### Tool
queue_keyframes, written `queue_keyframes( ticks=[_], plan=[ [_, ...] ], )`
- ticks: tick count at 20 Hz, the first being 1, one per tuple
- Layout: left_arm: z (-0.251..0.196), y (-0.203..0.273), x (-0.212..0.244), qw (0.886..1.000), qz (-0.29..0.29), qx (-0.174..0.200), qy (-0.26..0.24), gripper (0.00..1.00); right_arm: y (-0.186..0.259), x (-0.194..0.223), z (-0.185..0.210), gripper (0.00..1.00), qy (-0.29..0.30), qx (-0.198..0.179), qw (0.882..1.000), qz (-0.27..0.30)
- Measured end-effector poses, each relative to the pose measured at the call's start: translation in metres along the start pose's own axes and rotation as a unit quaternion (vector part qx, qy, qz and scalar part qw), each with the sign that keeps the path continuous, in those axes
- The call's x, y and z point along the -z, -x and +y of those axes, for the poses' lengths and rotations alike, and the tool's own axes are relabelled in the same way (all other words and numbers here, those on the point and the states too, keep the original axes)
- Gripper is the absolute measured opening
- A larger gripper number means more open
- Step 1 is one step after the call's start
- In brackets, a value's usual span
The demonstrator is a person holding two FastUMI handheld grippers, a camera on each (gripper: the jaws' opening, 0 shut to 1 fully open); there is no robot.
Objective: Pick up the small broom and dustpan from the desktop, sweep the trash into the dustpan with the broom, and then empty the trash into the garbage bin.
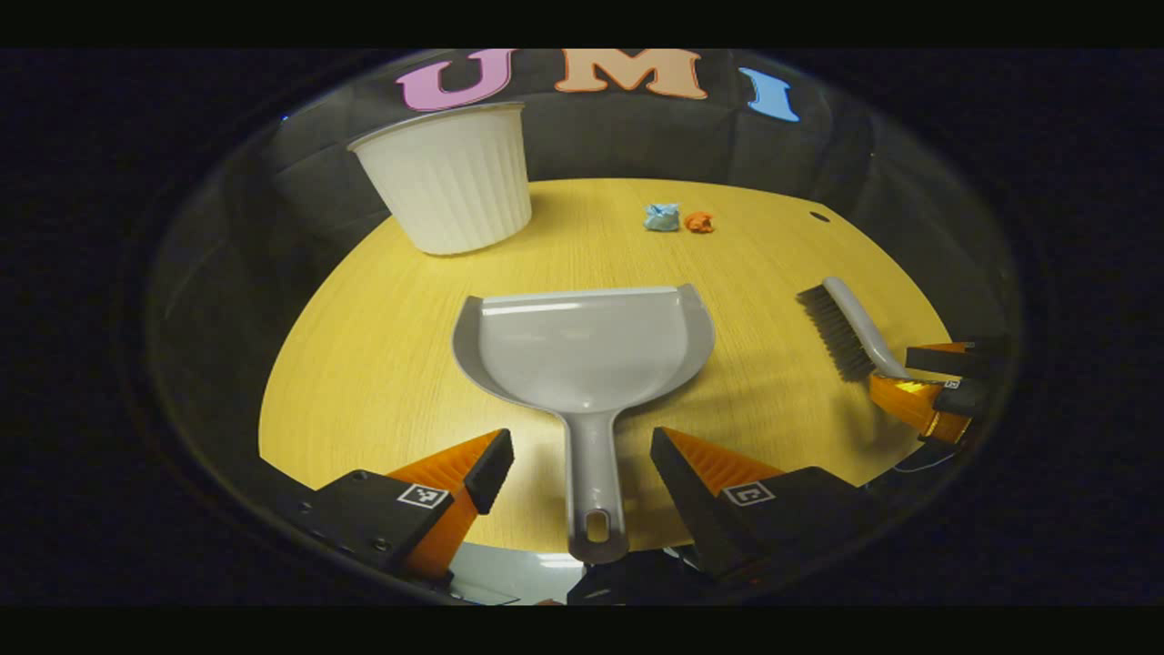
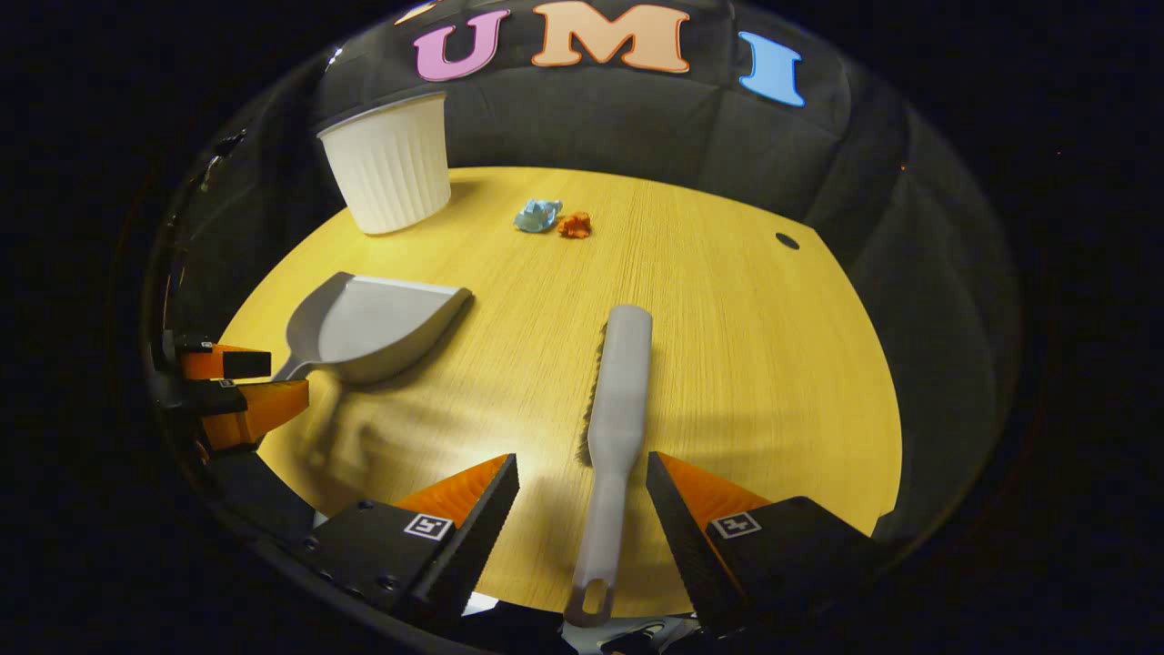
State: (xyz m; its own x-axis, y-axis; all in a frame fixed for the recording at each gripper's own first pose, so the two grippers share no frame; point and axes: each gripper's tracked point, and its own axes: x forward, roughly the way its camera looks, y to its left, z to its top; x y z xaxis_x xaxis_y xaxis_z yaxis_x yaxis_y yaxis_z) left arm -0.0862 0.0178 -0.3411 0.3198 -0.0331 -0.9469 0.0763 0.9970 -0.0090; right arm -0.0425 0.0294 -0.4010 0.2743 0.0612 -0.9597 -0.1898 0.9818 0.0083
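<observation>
Left gripper: we see it spread, straddling the dustpan handle, lower centre.
Right gripper: spread astride the broom handle.
Dustpan: grey, flat on bench.
Trash: upper centre, near bin.

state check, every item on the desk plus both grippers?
dustpan: flat on desk, handle between open jaws, not gripped
broom: lying on desk, bristles sideways, not gripped
garbage bin: upright
blue scrap, orange scrap: unswept, side by side
left hand-held gripper: open
right hand-held gripper: open
</observation>
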Motion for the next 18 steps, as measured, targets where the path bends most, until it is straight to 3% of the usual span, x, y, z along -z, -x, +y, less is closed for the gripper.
queue_keyframes(
  ticks=[4, 5, 7, 9, 12, 18],
  plan=[
    [0.0, -0.011, 0.012, 0.998, 0.053, 0.011, -0.018, 0.8, -0.011, 0.021, -0.002, 0.76, 0.005, -0.01, 0.997, 0.079],
    [0.003, -0.014, 0.016, 0.997, 0.068, 0.008, -0.025, 0.77, -0.011, 0.027, -0.003, 0.65, 0.006, -0.012, 0.995, 0.094],
    [0.003, -0.015, 0.024, 0.996, 0.088, 0.01, -0.03, 0.6, -0.012, 0.037, -0.004, 0.5, 0.011, -0.016, 0.993, 0.118],
    [0.003, -0.014, 0.029, 0.993, 0.11, 0.011, -0.029, 0.36, -0.01, 0.04, -0.003, 0.36, 0.004, -0.025, 0.99, 0.142],
    [0.007, -0.014, 0.033, 0.992, 0.12, 0.018, -0.035, 0.31, -0.013, 0.035, -0.001, 0.25, 0.005, -0.035, 0.988, 0.149],
    [-0.002, -0.013, 0.013, 0.995, 0.079, 0.054, -0.017, 0.22, -0.001, 0.017, 0.005, 0.17, -0.022, -0.063, 0.991, 0.113]
  ],
)
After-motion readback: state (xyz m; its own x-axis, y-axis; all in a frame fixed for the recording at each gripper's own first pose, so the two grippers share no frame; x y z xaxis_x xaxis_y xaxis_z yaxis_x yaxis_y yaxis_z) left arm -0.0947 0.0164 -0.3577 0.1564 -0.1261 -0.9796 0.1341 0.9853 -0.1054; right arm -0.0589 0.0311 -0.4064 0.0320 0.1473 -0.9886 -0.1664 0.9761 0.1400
